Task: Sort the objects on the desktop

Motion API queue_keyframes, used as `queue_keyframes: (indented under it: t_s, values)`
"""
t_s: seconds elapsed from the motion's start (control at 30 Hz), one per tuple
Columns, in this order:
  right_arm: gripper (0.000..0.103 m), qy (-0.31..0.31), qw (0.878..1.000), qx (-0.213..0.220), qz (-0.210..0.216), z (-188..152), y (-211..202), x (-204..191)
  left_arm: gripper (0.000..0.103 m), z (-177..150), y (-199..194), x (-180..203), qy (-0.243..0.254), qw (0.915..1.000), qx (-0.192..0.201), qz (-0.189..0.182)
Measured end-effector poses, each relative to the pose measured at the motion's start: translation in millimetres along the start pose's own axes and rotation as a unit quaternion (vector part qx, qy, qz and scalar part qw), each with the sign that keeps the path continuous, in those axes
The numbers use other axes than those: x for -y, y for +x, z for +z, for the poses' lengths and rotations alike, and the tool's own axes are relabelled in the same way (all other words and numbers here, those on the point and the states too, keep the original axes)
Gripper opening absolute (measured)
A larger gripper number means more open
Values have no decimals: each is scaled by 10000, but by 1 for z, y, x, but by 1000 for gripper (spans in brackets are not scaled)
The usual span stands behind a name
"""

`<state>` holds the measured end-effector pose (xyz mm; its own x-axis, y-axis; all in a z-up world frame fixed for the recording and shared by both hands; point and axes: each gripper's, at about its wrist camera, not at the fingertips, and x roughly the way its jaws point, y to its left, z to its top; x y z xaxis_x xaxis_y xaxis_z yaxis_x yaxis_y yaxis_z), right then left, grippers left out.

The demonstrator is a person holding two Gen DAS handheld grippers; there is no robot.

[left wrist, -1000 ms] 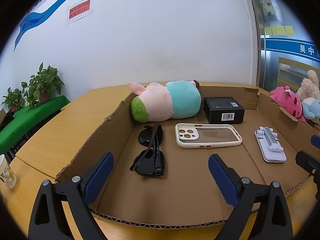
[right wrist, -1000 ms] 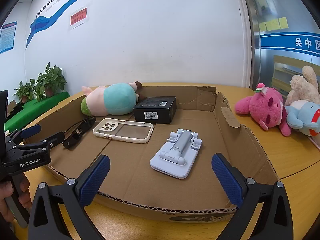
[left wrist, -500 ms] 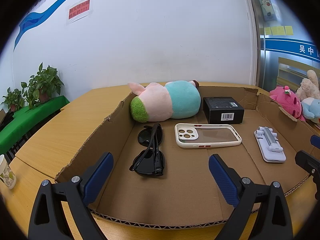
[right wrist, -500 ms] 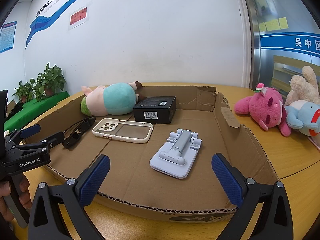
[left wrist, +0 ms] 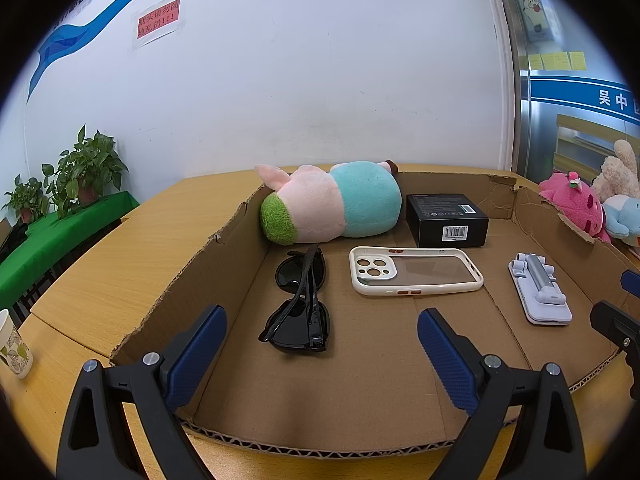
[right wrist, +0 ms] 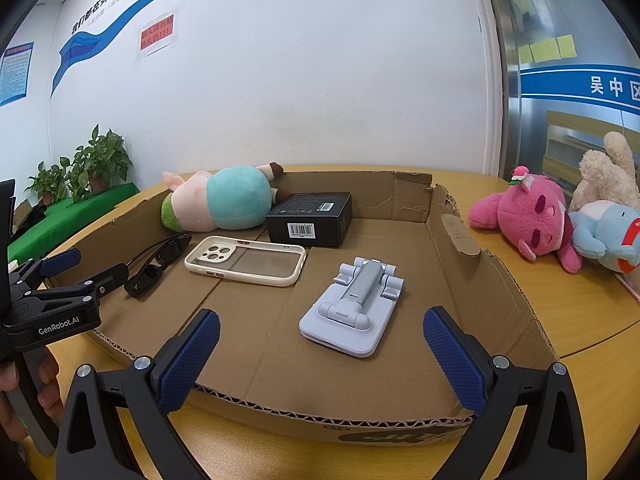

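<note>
Blue ribbed pads face each other across a wide gap on both tools: we see the left gripper (left wrist: 322,354) spread apart with nothing between its fingers, and the right gripper (right wrist: 322,356) likewise spread and empty. Both hover at the near edge of a shallow cardboard tray (left wrist: 360,408).

Just ahead of the left gripper lie folded black sunglasses (left wrist: 301,304); beyond them a pink, teal and green plush toy (left wrist: 332,202) rests on its side against the far wall. Ahead and to its right sit a cream phone case (left wrist: 414,271) and, behind that, a black box (left wrist: 446,220).

Directly in front of the right gripper lies a pale lilac phone stand (right wrist: 354,306), flat on the cardboard. To the right, outside the tray, a pink plush (right wrist: 528,216) and two others lie on the wooden table (right wrist: 580,308).

Far left of the left gripper, a paper cup (left wrist: 12,346) stands on the table. Farther off, potted plants (left wrist: 80,172) sit on a green-covered surface before a white wall (left wrist: 300,80) bearing a red notice (left wrist: 158,20) and a blue stripe.
</note>
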<state>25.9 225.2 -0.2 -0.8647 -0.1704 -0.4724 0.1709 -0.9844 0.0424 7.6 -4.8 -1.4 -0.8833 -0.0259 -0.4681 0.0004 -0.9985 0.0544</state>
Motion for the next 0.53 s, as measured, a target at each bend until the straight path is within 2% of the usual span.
queue_keyframes:
  t_s: [0.53]
  values:
    - [103, -2, 10000, -6, -7, 0, 0, 0, 97, 0, 1, 0, 8, 10000, -11, -14]
